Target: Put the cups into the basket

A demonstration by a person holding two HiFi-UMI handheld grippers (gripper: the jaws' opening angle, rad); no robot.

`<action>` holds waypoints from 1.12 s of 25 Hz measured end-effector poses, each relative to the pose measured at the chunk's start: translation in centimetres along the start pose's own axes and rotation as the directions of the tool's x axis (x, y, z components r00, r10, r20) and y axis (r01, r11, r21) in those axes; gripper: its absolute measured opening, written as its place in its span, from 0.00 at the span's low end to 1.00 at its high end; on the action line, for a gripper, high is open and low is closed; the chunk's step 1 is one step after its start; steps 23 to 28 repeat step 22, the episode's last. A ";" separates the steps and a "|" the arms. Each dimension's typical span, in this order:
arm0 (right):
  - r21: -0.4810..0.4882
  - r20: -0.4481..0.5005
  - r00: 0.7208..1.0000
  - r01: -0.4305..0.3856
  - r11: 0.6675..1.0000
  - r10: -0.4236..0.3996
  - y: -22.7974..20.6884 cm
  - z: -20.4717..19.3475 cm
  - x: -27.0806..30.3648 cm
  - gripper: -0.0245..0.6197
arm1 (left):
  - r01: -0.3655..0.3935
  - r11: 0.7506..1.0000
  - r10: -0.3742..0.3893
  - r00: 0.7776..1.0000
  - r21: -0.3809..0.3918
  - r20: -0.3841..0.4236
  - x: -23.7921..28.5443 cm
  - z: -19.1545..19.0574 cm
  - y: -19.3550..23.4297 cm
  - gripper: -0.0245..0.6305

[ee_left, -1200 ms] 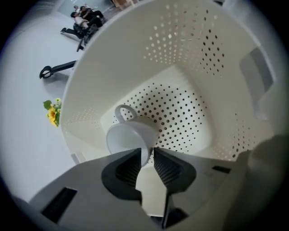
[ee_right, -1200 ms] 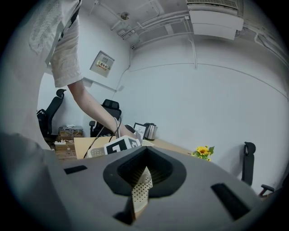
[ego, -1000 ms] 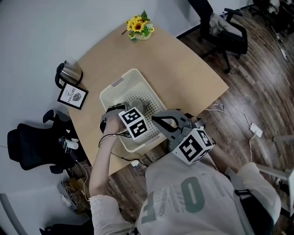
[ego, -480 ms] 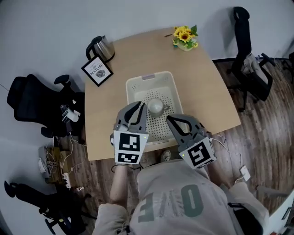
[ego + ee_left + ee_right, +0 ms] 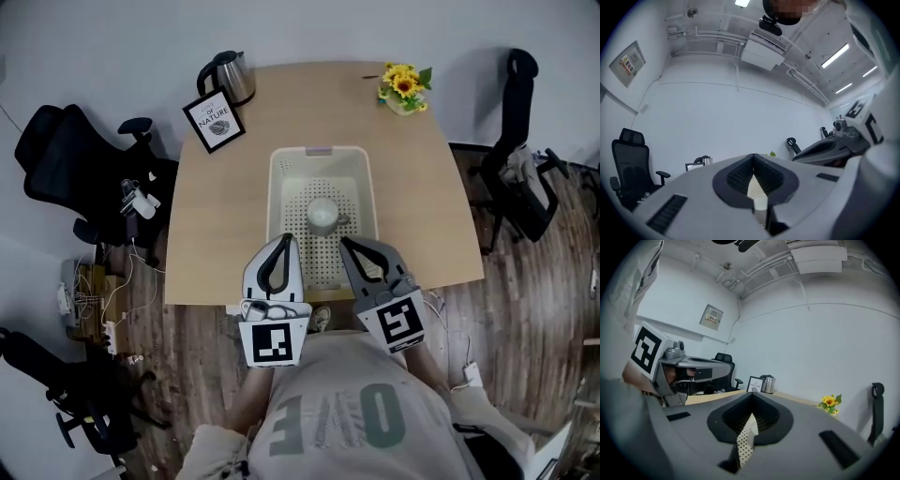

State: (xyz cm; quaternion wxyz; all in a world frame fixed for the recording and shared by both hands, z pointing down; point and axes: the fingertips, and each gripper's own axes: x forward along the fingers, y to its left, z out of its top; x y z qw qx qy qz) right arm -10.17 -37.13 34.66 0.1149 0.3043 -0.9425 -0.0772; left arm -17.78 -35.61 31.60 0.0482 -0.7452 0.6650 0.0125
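A white cup (image 5: 323,215) lies inside the cream perforated basket (image 5: 281,192) in the middle of the table, seen in the head view. Both grippers are held side by side over the basket's near end, short of the cup. My left gripper (image 5: 284,242) has its jaws closed tip to tip with nothing between them. My right gripper (image 5: 347,244) is the same, shut and empty. In the left gripper view the fingertips (image 5: 753,158) meet, with a sliver of pale basket showing below. In the right gripper view the fingertips (image 5: 752,398) touch too, above a strip of perforated basket wall (image 5: 744,446).
On the wooden table (image 5: 422,206) stand a kettle (image 5: 231,75) and a framed sign (image 5: 214,120) at the back left, and a pot of yellow flowers (image 5: 405,86) at the back right. Office chairs (image 5: 75,178) (image 5: 520,178) flank the table.
The left gripper has drawn back from inside the basket to its near end, leaving the cup lying there. The head view has swung round to face the table squarely.
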 end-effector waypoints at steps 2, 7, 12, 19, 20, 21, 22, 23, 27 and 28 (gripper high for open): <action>0.015 -0.005 1.000 -0.009 1.000 0.009 0.2 0.0 -0.2 0.04 | 0.020 1.000 -0.020 0.999 -0.003 -0.028 -0.2 -0.7 -0.6 0.05; 0.003 -0.010 1.000 0.011 1.000 -0.011 0.0 -0.8 -0.1 0.04 | 0.074 0.994 -0.081 0.993 -0.085 -0.089 0.3 -2.2 -1.7 0.05; 0.116 -0.023 0.999 0.049 0.992 -0.046 -0.5 -1.8 0.5 0.04 | 0.071 0.996 -0.076 0.993 -0.058 -0.092 0.1 -3.0 -2.2 0.05; 0.221 -0.050 0.999 0.013 0.975 -0.002 0.0 -3.6 1.5 0.04 | 0.081 0.994 -0.093 0.983 -0.080 -0.160 0.2 -5.9 -1.8 0.05; 0.221 -0.055 0.998 0.013 0.975 0.000 0.1 -3.7 1.5 0.04 | 0.078 0.994 -0.090 0.982 -0.080 -0.163 0.2 -6.1 -1.7 0.05; 0.221 -0.059 0.998 0.013 0.975 0.000 0.1 -3.9 1.6 0.04 | 0.075 0.994 -0.088 0.982 -0.081 -0.166 0.3 -6.3 -1.5 0.05; 0.221 -0.064 0.998 0.013 0.975 0.001 0.1 -4.1 1.6 0.04 | 0.073 0.994 -0.086 0.982 -0.082 -0.169 0.3 -6.5 -1.4 0.05; 0.221 -0.064 0.998 0.013 0.975 0.001 0.1 -4.1 1.6 0.04 | 0.073 0.994 -0.086 0.982 -0.082 -0.169 0.3 -6.5 -1.4 0.05; 0.221 -0.064 0.998 0.013 0.975 0.001 0.1 -4.1 1.6 0.04 | 0.073 0.994 -0.086 0.982 -0.082 -0.169 0.3 -6.5 -1.4 0.05; 0.221 -0.064 0.998 0.013 0.975 0.001 0.1 -4.1 1.6 0.04 | 0.073 0.994 -0.086 0.982 -0.082 -0.169 0.3 -6.5 -1.4 0.05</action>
